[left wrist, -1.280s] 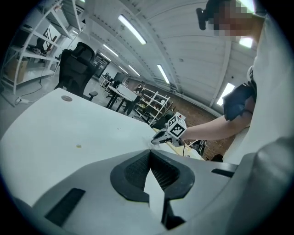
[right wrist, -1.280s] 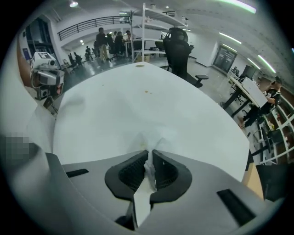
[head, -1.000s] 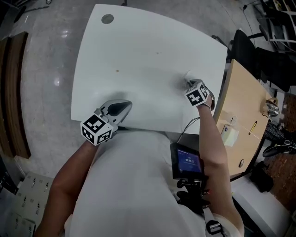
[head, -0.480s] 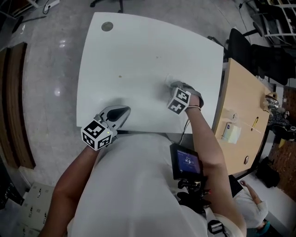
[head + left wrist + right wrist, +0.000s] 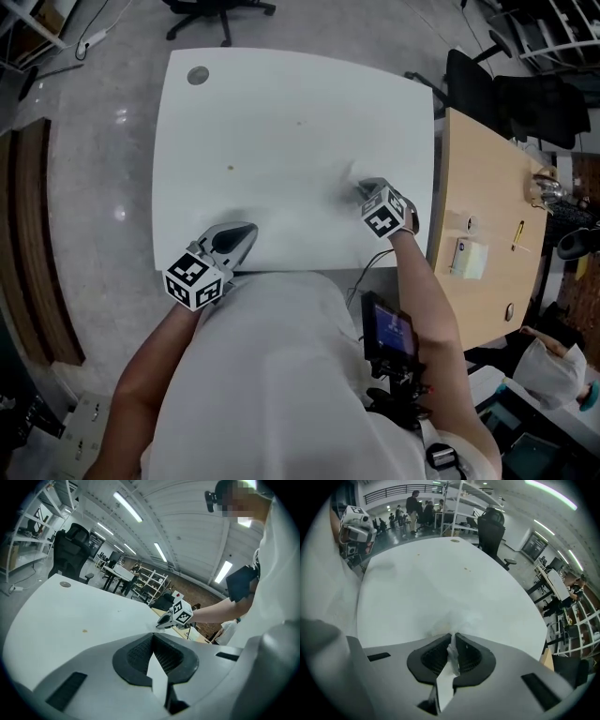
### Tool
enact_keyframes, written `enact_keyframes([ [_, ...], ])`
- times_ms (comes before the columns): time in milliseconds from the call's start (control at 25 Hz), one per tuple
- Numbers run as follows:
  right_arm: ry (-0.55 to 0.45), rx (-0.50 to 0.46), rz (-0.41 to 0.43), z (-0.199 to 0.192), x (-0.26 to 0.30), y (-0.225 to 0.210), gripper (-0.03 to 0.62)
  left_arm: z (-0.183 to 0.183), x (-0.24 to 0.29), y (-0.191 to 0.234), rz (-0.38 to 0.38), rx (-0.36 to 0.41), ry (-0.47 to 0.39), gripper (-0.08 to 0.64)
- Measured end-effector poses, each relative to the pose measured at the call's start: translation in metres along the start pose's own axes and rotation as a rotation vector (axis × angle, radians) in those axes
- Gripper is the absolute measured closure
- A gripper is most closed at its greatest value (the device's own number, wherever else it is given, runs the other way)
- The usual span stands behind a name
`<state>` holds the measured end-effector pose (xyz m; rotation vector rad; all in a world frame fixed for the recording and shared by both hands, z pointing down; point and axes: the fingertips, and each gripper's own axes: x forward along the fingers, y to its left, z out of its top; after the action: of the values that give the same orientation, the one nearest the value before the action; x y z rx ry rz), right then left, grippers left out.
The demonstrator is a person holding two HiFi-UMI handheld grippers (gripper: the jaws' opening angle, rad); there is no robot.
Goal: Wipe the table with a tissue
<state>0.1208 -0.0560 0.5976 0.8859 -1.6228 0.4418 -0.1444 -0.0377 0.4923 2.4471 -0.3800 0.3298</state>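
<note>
"Where is the left claw (image 5: 242,234)?"
"At the table's (image 5: 281,103) near edge. It is pressed together, with nothing in it."
"And the right claw (image 5: 364,187)?"
"A bit further in, by the table's right edge. It points down and pinches the tissue (image 5: 451,654) against the table."
"And further?"
"A small brown speck (image 5: 231,169), mid-table."

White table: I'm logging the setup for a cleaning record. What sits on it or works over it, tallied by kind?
Grippers: 2 (left gripper, right gripper)
Tissue: 1, clamped in the right gripper
Round grey cap: 1
Small brownish specks: 2
Total: 6
</note>
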Motion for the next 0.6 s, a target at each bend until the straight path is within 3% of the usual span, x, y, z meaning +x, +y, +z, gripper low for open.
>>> enact_keyframes([
  [240,-0.101,0.030,-0.014,0.017,-0.006,-0.028,0.561,0.003,0.000,-0.004,0.062,0.005,0.014,0.554],
  [600,-0.247,-0.076,0.065,0.077,0.006,-0.036,0.561,0.005,-0.001,-0.009,0.228,-0.011,-0.022,0.554],
])
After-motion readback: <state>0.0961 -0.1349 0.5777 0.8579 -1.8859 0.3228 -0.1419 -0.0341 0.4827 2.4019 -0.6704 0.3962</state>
